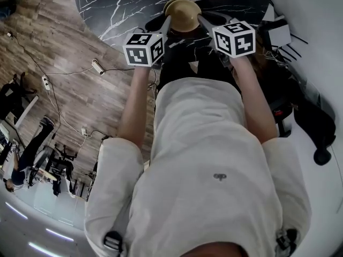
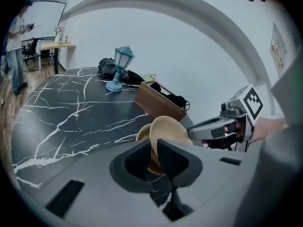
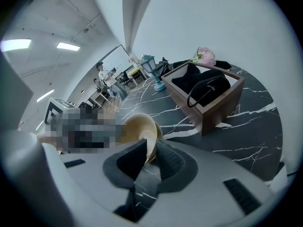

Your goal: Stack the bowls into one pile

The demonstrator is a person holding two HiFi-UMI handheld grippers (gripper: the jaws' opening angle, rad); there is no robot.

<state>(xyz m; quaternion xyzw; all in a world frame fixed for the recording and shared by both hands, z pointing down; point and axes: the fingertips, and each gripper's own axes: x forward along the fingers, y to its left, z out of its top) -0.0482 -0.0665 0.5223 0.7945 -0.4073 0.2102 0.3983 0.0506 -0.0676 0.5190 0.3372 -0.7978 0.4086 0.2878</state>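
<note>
A tan bowl (image 1: 184, 15) hangs just above the black marble table (image 1: 118, 4), near its front edge. My left gripper (image 1: 168, 21) is shut on its left rim and my right gripper (image 1: 202, 19) on its right rim. In the left gripper view the jaws (image 2: 155, 157) pinch the bowl's rim (image 2: 166, 134), and the right gripper's finger (image 2: 210, 128) meets the far side. The right gripper (image 3: 150, 152) clamps the same bowl (image 3: 137, 126) in its own view. A second tan bowl (image 1: 172, 5) sits close behind and below it, mostly hidden (image 2: 141, 134).
A wooden box (image 3: 208, 98) holding black cables stands on the table, with a teal lantern (image 2: 118, 70) and pink flowers (image 3: 204, 56) beyond it. Cables and power strips (image 1: 96, 66) lie on the wood floor at left. A black chair (image 1: 313, 122) stands at right.
</note>
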